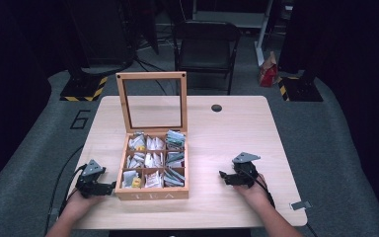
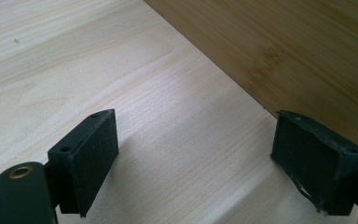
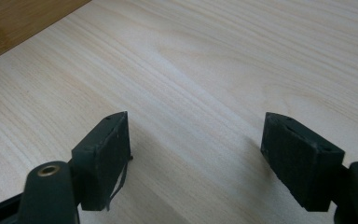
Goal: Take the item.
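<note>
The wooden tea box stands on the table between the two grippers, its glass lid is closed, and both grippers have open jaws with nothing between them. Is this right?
Not quite: the lid is open, standing upright behind the compartments, as the high view shows. The rest holds: the tea box stands on the table between the left gripper and right gripper, both open with nothing between the jaws.

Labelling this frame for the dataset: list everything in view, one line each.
tea box: 1, light wood, lid open and upright, table centre-left
tea bags: many, white, green, some yellow, in nine compartments
table: 1, pale wood
folding chair: 1, black, behind table
round hole cover: 1, black, table's far edge
left gripper: 1, black, open, beside box
right gripper: 1, black, open, on bare table
hands: 2, holding grippers
</note>
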The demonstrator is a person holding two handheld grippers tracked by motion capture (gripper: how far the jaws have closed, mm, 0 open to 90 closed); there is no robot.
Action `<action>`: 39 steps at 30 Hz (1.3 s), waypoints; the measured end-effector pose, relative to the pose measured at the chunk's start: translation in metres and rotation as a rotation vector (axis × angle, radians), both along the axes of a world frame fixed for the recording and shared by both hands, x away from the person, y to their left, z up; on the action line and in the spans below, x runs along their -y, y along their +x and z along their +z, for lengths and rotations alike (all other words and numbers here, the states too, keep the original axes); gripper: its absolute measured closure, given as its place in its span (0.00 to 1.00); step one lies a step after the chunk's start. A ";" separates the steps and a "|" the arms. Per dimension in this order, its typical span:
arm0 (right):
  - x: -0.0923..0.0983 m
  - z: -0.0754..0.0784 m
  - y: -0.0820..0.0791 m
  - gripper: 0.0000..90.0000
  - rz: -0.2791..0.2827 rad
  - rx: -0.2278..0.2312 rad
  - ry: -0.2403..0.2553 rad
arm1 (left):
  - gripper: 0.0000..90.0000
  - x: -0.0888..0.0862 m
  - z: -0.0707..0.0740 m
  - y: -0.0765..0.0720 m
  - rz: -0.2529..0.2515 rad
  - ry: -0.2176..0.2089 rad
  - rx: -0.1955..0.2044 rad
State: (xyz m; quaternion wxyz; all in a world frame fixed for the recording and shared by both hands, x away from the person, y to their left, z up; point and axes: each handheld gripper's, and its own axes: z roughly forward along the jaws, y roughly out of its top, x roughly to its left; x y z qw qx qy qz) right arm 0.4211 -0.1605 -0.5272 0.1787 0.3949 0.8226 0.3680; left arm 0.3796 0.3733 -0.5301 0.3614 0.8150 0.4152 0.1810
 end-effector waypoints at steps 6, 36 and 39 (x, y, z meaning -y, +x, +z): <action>0.000 0.000 0.001 0.23 -0.007 -0.001 -0.009 | 0.16 0.000 0.000 0.000 0.001 -0.001 0.000; 0.004 0.007 0.001 0.32 -0.017 0.002 0.030 | 0.16 0.000 0.000 0.000 0.000 0.000 0.000; 0.005 0.012 0.000 0.33 -0.018 0.008 0.049 | 0.16 0.000 0.000 0.000 0.000 0.000 -0.001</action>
